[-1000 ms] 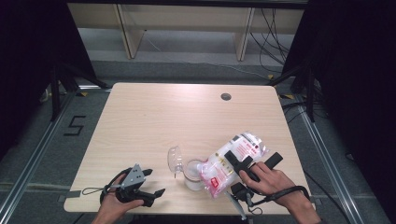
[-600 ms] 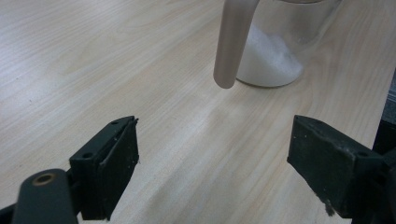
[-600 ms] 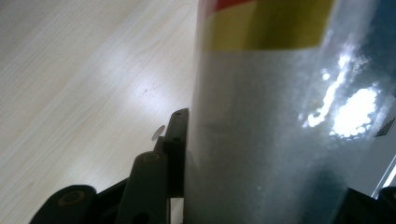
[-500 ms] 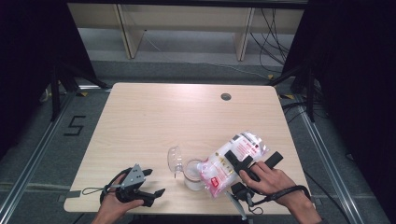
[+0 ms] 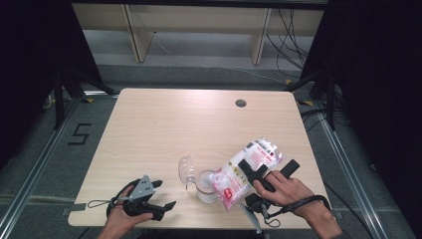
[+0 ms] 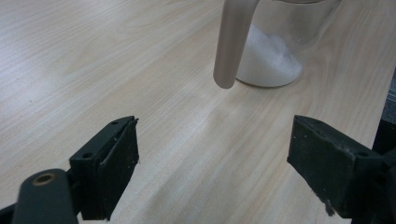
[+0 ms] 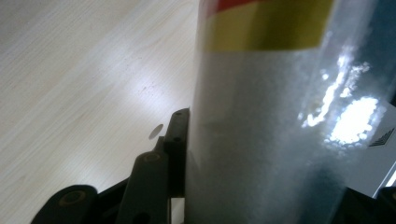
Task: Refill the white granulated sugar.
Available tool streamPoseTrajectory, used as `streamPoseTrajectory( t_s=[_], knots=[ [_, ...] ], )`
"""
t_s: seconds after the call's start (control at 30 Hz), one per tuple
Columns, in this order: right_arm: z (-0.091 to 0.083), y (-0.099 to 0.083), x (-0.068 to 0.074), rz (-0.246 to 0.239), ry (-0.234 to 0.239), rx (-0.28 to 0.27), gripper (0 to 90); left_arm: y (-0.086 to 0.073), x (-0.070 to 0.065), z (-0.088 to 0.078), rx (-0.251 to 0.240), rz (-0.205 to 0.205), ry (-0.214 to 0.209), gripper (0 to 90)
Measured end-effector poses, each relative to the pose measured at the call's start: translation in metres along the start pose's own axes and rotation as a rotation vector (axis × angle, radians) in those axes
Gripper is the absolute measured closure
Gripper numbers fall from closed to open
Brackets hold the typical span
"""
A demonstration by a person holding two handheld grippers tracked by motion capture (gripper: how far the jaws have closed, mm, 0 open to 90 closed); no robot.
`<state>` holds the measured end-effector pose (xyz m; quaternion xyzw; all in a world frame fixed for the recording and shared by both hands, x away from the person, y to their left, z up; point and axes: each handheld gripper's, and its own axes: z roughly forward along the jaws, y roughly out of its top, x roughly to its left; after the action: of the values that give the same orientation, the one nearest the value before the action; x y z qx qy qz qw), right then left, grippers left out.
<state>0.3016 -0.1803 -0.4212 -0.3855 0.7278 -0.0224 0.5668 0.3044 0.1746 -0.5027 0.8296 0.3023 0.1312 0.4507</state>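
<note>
A clear plastic bag (image 5: 251,162) of white granules with red print lies tilted, its lower end over a glass jug (image 5: 204,185) near the table's front edge. My right gripper (image 5: 271,168) is shut on the bag (image 7: 271,116), which presses against the black jaw in the right gripper view. The jug (image 6: 275,51) holds a low heap of white powder, and its handle (image 6: 231,42) points toward my left gripper (image 6: 215,163). The left gripper (image 5: 165,194) stands open over bare wood at the front left, nothing between its jaws.
The light wooden table (image 5: 174,124) has a small round cable hole (image 5: 241,103) near its far right. Dark floor, metal rails and a shelf frame lie beyond the far edge. The person's hands come in over the front edge.
</note>
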Motion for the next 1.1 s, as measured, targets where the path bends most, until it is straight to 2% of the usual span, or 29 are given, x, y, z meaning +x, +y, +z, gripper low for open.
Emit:
streamPoseTrajectory(
  t_s=[0.03,0.07,0.1,0.23,0.57,0.6,0.63,0.67,0.7,0.73,0.77,0.87,1.0,1.03,1.07,1.1],
  knots=[
    [0.0,0.0,0.0,-0.001,0.0,0.0,65.1,0.0001,0.0002,0.0,0.001,-0.001,-0.002,15.7],
    [0.0007,-0.0015,-0.004,-0.066,-0.01,-0.007,65.1,0.0,0.0001,0.0,-0.001,-0.001,0.0,15.7],
    [0.0012,-0.0009,-0.0064,-0.1,-0.015,-0.017,65.1,0.0,0.0001,-0.0001,0.0,0.0,0.0,15.7],
    [0.0003,-0.0003,-0.0063,-0.119,-0.024,-0.02,65.2,0.0,-0.0002,0.0001,-0.001,0.0,0.004,15.7],
    [0.0003,0.0014,-0.0079,-0.114,-0.031,-0.028,65.3,0.0,-0.0001,-0.0001,0.001,0.0,-0.001,15.7],
    [0.001,0.0017,-0.0086,-0.112,-0.018,-0.024,65.4,0.0,0.0,-0.0002,0.001,0.001,-0.001,15.7],
    [0.0007,0.0014,-0.0066,-0.093,-0.022,-0.019,65.4,0.0,0.0,-0.0002,0.0,0.0,0.0,15.7],
    [0.0011,0.0018,-0.0063,-0.094,-0.019,-0.022,65.4,0.0001,0.0,-0.0002,0.0,0.0,-0.001,15.7],
    [0.001,0.0027,-0.0078,-0.117,-0.025,-0.028,65.4,0.0001,0.0001,-0.0003,0.0,0.0,-0.001,15.7],
    [0.0011,0.0033,-0.0074,-0.103,-0.01,-0.021,65.4,0.0001,0.0001,-0.0003,-0.001,-0.001,-0.001,15.7],
    [0.0017,0.003,-0.0048,-0.069,-0.015,-0.024,65.4,0.0001,0.0001,-0.0003,-0.001,-0.001,-0.001,15.7],
    [0.0021,0.0032,-0.0068,-0.091,-0.017,-0.026,65.5,0.0001,0.0002,-0.0003,0.0,0.0,-0.001,15.7],
    [0.0017,0.0031,-0.0062,-0.093,-0.022,-0.029,65.6,0.0,0.0001,-0.0001,0.0,0.0,-0.001,15.7],
    [0.0014,0.0029,-0.0057,-0.078,-0.011,-0.022,65.6,0.0,0.0001,-0.0001,0.0,0.0,-0.001,15.7],
    [0.0008,0.0031,-0.0075,-0.106,-0.021,-0.029,65.6,0.0,0.0,-0.0001,0.0,0.0,0.0,15.7],
    [0.001,0.0025,-0.0063,-0.092,-0.016,-0.027,65.6,0.0001,0.0,-0.0001,0.0,0.0,0.0,15.7]
  ],
)
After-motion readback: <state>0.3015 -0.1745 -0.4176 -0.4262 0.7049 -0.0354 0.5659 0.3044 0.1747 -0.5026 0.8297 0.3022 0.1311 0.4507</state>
